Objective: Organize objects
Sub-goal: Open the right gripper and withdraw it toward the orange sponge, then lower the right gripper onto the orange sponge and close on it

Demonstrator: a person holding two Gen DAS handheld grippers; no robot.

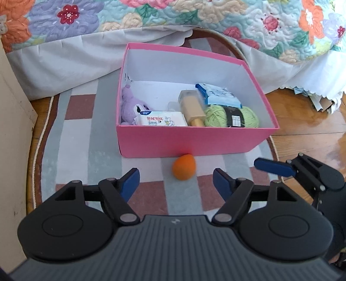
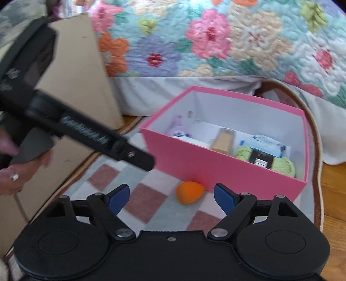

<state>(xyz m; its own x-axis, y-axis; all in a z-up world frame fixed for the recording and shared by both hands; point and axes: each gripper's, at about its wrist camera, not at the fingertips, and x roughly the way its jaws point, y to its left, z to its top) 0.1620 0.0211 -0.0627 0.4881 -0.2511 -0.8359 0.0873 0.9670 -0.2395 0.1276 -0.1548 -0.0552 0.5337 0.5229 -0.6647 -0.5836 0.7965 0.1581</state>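
Observation:
An orange egg-shaped sponge (image 1: 183, 167) lies on the checked rug just in front of the pink box (image 1: 194, 140). It also shows in the right wrist view (image 2: 189, 195), by the box's near wall (image 2: 216, 164). The box holds a purple plush (image 1: 127, 103), a wipes pack (image 1: 162, 118), a tan bottle (image 1: 192, 108), green yarn (image 1: 232, 115) and a blue packet (image 1: 218, 95). My left gripper (image 1: 176, 182) is open and empty, just short of the sponge. My right gripper (image 2: 172, 197) is open and empty, with the sponge between its fingertips' line.
A bed with a floral quilt (image 1: 194, 19) stands behind the box. A beige cabinet (image 2: 82, 71) is on the left. The rug (image 1: 86, 129) lies on wooden floor (image 1: 313, 129). The right gripper's finger (image 1: 274, 167) shows at the left view's right edge.

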